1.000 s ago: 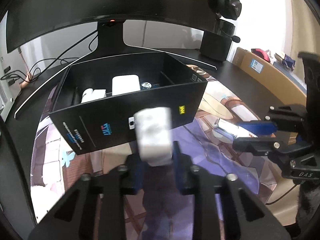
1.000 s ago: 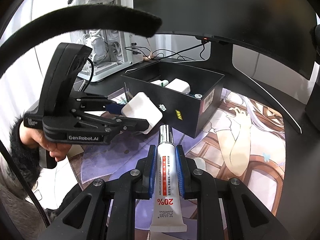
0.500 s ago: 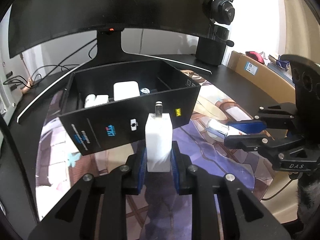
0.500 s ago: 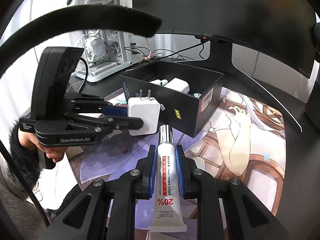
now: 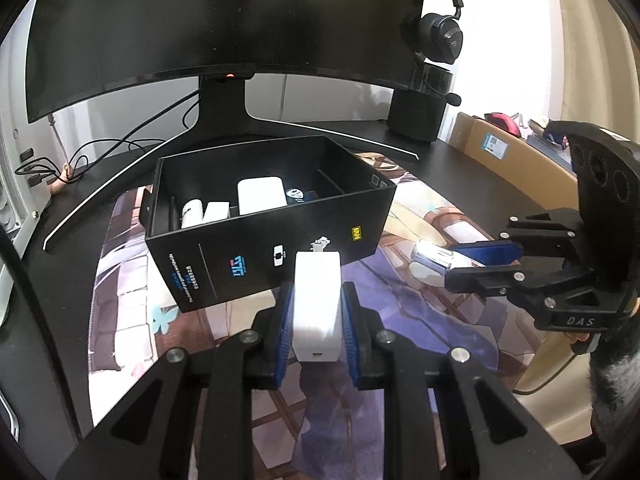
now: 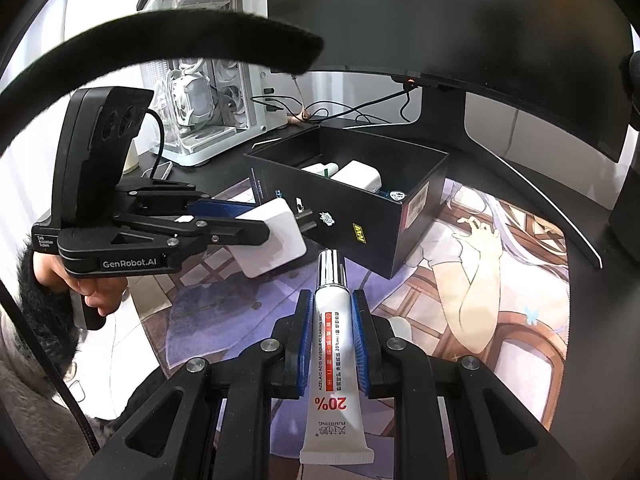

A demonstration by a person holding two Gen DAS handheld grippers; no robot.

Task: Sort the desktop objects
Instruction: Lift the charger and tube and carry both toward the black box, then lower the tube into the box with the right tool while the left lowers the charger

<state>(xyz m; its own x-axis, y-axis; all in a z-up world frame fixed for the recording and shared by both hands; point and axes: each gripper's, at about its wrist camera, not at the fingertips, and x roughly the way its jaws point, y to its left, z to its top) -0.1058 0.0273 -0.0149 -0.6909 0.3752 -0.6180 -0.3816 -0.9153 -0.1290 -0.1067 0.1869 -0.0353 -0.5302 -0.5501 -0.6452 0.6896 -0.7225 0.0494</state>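
Left wrist view first: we see our left gripper (image 5: 316, 316) clamped on a white plug-in charger (image 5: 317, 300), its blue pads pressed against both flat sides and its prongs pointing away from us toward the black cardboard box (image 5: 276, 240) just beyond. That box sits open on a printed desk mat (image 5: 132, 312), at about twelve o'clock from the charger, and it already contains a white power brick (image 5: 261, 194), a small white bottle lying on its side (image 5: 191, 211) and another small white item beside it that we cannot identify. At three o'clock our right gripper (image 5: 460, 258) comes in from the edge with a white tube (image 5: 434, 257) between its fingers, silver cap toward the box. Behind the box stands a curved monitor (image 5: 224, 20), and at one o'clock a headset (image 5: 442, 36) hangs on a stand. From the right wrist view we find the right gripper (image 6: 331, 336) closed on the cream tube (image 6: 335, 360), which lies lengthwise along the fingers with its cap forward, hanging above the mat short of the box's (image 6: 360, 216) near corner. At nine to ten o'clock the left gripper (image 6: 276, 232) holds the charger (image 6: 272, 236) tilted, just beside the box's front wall; we cannot tell whether they touch. A white computer case (image 6: 204, 104) stands at eleven o'clock.
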